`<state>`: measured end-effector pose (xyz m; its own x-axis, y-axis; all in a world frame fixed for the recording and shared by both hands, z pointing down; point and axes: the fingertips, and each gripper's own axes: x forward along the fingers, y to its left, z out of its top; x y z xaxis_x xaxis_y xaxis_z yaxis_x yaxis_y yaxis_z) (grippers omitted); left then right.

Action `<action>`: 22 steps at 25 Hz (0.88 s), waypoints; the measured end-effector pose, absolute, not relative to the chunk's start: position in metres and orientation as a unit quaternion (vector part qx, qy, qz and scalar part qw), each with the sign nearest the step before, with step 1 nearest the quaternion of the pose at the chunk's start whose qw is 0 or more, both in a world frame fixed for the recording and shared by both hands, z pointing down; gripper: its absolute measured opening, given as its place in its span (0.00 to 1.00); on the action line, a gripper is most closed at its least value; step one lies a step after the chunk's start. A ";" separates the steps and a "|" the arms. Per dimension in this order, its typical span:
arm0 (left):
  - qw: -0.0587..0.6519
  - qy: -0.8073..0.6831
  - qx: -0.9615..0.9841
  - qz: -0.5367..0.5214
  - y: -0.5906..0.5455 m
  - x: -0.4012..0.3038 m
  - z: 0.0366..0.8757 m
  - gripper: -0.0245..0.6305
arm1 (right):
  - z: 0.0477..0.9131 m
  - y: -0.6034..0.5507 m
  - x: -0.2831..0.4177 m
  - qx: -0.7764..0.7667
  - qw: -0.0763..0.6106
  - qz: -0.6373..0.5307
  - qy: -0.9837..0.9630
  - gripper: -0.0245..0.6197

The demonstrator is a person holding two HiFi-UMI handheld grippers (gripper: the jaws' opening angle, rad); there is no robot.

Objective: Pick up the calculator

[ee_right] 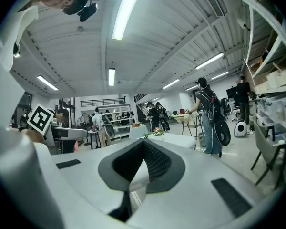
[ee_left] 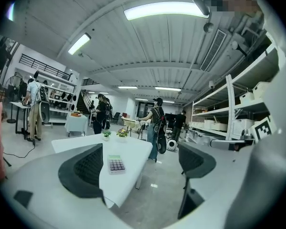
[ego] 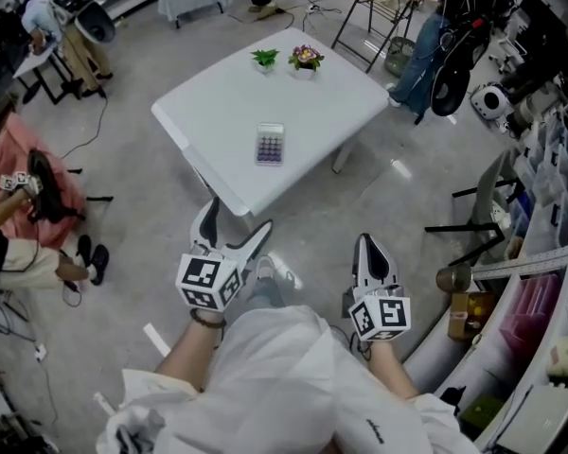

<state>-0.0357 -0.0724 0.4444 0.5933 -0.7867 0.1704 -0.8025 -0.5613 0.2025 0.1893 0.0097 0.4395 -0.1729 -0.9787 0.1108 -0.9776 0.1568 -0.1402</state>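
The calculator (ego: 270, 145), pale with purple keys and a green display, lies flat near the front of a white table (ego: 218, 93). It also shows in the left gripper view, where the calculator (ee_left: 116, 164) appears between the jaws but far off on the table (ee_left: 133, 149). My left gripper (ego: 237, 218) hangs over the floor short of the table's near corner, jaws spread wide with nothing between them. My right gripper (ego: 367, 242) is held lower right, away from the table, its dark pads (ee_right: 150, 161) pressed together and empty.
Two small potted plants (ego: 286, 60) stand at the table's far side. A person with a backpack (ego: 445, 45) stands beyond the table at right. Shelving with bins (ego: 549, 216) lines the right side. Someone sits at left (ego: 19, 249), and cables lie on the floor.
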 end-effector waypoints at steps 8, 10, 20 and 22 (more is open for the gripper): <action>0.151 -0.455 0.875 0.066 -0.161 -0.030 0.468 0.77 | 0.440 -0.081 0.178 -0.643 -0.009 -0.090 0.760 0.06; 0.154 -0.452 0.875 0.080 -0.176 -0.030 0.475 0.77 | 0.439 -0.099 0.173 -0.643 -0.012 -0.090 0.760 0.06; 0.182 -0.427 0.878 0.116 -0.233 -0.022 0.508 0.77 | 0.456 -0.172 0.152 -0.638 -0.024 -0.111 0.762 0.07; 0.192 -0.423 0.878 0.120 -0.241 -0.022 0.513 0.77 | 0.458 -0.182 0.147 -0.636 -0.024 -0.119 0.762 0.07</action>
